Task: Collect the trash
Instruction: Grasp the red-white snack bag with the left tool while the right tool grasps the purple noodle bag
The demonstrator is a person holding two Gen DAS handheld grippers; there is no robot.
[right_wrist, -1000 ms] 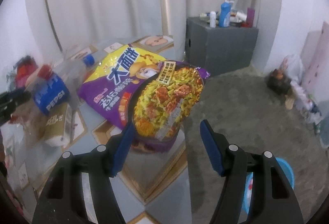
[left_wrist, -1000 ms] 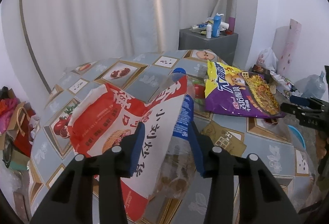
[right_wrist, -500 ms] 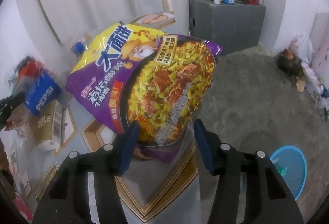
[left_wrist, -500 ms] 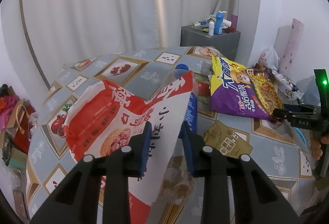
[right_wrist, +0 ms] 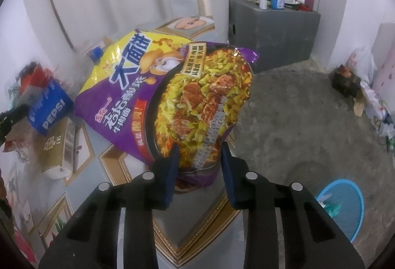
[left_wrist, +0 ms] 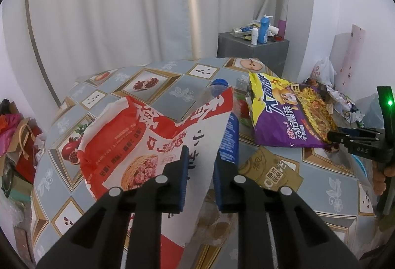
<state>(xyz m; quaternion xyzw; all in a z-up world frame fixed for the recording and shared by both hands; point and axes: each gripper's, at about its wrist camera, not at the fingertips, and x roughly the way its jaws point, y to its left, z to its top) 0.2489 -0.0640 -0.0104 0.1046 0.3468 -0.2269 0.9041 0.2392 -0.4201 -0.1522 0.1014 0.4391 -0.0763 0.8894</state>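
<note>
Both claws closing on snack bags

Left claw (left_wrist: 200, 177) narrows around the red bag (left_wrist: 148, 145); right claw (right_wrist: 199, 170) narrows around the purple bag (right_wrist: 172, 96), long axis toward upper left, nearer than before.

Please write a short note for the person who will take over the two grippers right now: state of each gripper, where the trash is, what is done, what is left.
Left gripper: jaws closing around the edge of the red and white bag; whether the pads press it yet is unclear. A Pepsi bottle lies right beside the bag.
Right gripper: jaws closing around the lower end of the purple noodle bag; gap still visible on one side.
Also on the table: a brown carton.
Blue basket on the floor, to the right of the table.
Done: both grippers set on a bag.
Left: finish both grips, lift, probably drop into the basket, then bottle and carton.
</note>
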